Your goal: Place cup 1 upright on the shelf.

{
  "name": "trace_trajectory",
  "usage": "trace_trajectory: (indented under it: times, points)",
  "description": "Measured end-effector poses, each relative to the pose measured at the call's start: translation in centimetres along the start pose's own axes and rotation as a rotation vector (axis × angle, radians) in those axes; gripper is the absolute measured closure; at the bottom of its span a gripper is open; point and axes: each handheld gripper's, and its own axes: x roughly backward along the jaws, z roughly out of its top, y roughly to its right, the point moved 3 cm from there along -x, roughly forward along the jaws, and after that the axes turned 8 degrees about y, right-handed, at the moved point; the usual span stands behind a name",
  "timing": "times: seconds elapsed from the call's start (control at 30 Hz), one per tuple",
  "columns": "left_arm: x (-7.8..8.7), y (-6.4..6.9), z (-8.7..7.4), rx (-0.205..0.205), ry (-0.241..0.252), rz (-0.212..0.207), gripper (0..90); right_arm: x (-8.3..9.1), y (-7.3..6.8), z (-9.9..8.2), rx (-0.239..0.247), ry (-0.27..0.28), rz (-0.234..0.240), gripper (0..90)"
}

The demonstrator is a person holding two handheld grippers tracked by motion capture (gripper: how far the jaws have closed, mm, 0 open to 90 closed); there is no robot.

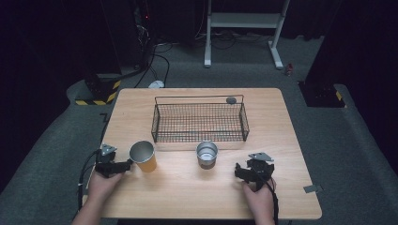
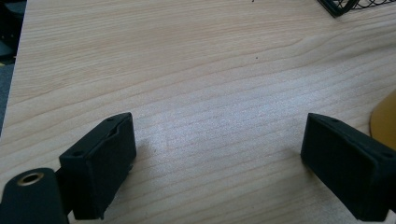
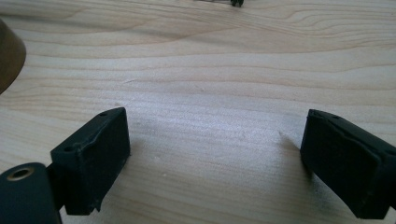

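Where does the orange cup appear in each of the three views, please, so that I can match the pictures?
High view: the orange cup stands upright near the table's front left, close by the left gripper.
Left gripper view: an orange curve at the right edge, beside the right-hand jaw.
Right gripper view: not in this picture.
Shared landmark: the wire basket, whose corner shows top right.

A lab: dark room, equipment racks [image 1: 141,28], floor cables [image 1: 159,61], hazard-striped tape [image 1: 96,101].

A black wire basket [image 1: 200,123] sits toward the far edge of the wooden table [image 1: 281,140], a small grey disc [image 1: 231,100] lying just behind its far right corner.
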Motion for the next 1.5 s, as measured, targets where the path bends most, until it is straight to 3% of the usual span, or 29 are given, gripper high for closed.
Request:
trace_trajectory:
  times: [0.3, 1.0, 1.2, 1.5]
  points:
    - [0.1, 0.0, 0.0, 0.014, 0.002, 0.011, 12.1, 0.4, -0.2, -0.3, 0.011, 0.002, 0.017, 8.0]
    - [0.1, -0.1, 0.0, 0.001, 0.001, 0.009, 12.5, 0.5, -0.2, -0.4, 0.011, 0.000, 0.022, 8.0]
    - [0.1, -0.2, 0.2, -0.013, -0.019, -0.004, 13.5, 0.5, -0.2, -0.4, 0.025, 0.003, 0.029, 8.1]
    - [1.4, 0.0, 0.5, -0.026, 0.024, -0.037, 14.0, 0.5, -0.3, -0.4, 0.031, 0.002, 0.041, 8.0]
